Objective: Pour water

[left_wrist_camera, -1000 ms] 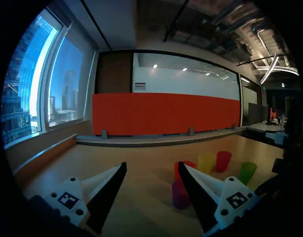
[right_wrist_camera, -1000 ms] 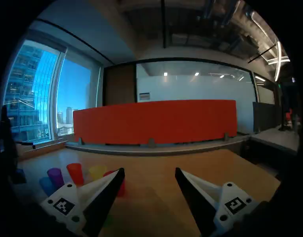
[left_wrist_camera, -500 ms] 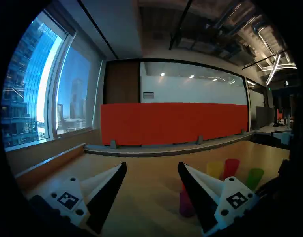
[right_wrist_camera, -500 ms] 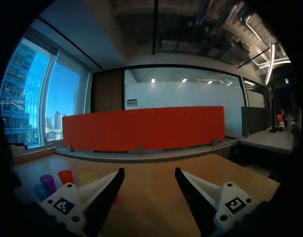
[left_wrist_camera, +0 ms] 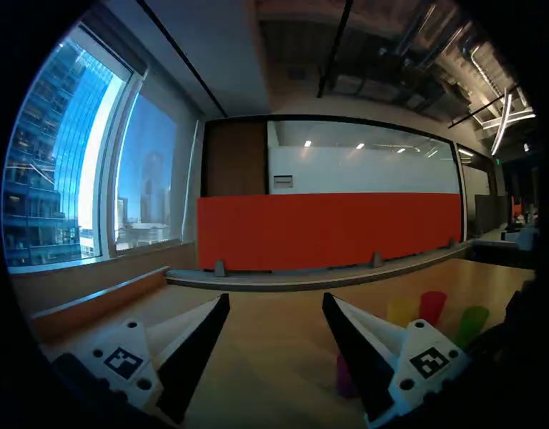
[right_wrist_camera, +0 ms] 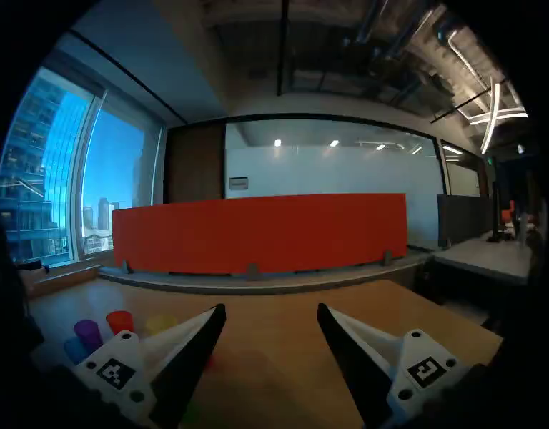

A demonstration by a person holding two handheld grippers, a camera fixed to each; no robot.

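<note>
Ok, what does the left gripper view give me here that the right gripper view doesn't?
Left gripper view: the open left gripper and a green translucent plastic cup at the cups' right end. Right gripper view: the open right gripper and a blue plastic cup beside the purple plastic cup. Shared: that purple cup, a yellow plastic cup, the wooden tabletop, the orange divider panel and the tall windows.

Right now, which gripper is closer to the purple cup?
Left. The purple cup sits just beyond the left gripper, half hidden behind one finger. From the right gripper it stands farther off, out to the side.
</note>
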